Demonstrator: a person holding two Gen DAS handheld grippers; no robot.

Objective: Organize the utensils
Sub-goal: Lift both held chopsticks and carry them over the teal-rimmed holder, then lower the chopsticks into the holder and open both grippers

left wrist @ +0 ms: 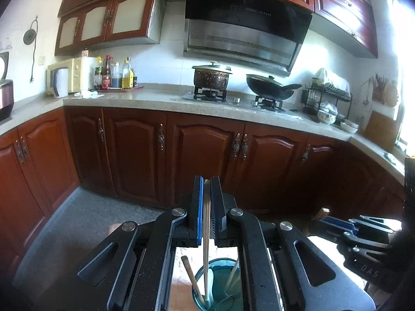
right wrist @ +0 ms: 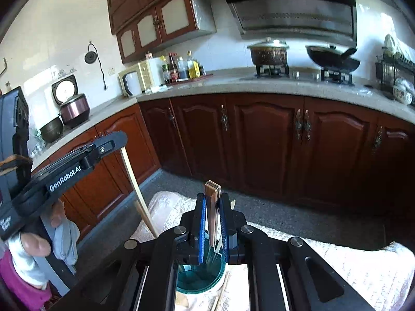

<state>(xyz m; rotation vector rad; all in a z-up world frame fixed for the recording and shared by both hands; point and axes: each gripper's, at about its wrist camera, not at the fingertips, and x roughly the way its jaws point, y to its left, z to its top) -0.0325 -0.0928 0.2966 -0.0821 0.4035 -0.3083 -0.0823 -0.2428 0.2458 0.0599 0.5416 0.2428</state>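
A teal glass cup (left wrist: pixel 220 285) stands on a white cloth below both grippers; it also shows in the right wrist view (right wrist: pixel 201 276). My left gripper (left wrist: pixel 206 184) is shut on a pale wooden chopstick (left wrist: pixel 206 233) whose lower end reaches into the cup. Other sticks (left wrist: pixel 193 278) lean in the cup. My right gripper (right wrist: pixel 212 202) is shut on a flat brown wooden utensil handle (right wrist: pixel 212 212) that stands over the cup. The left gripper (right wrist: pixel 118 142) and its chopstick (right wrist: pixel 137 189) show at the left of the right wrist view.
A white quilted cloth (right wrist: pixel 337 254) covers the surface under the cup. A chopstick (right wrist: pixel 223 290) lies on it by the cup. Dark wood cabinets (left wrist: pixel 202 153) and a stone counter (left wrist: pixel 160 98) with a pot (left wrist: pixel 211 77) and wok (left wrist: pixel 269 85) lie ahead.
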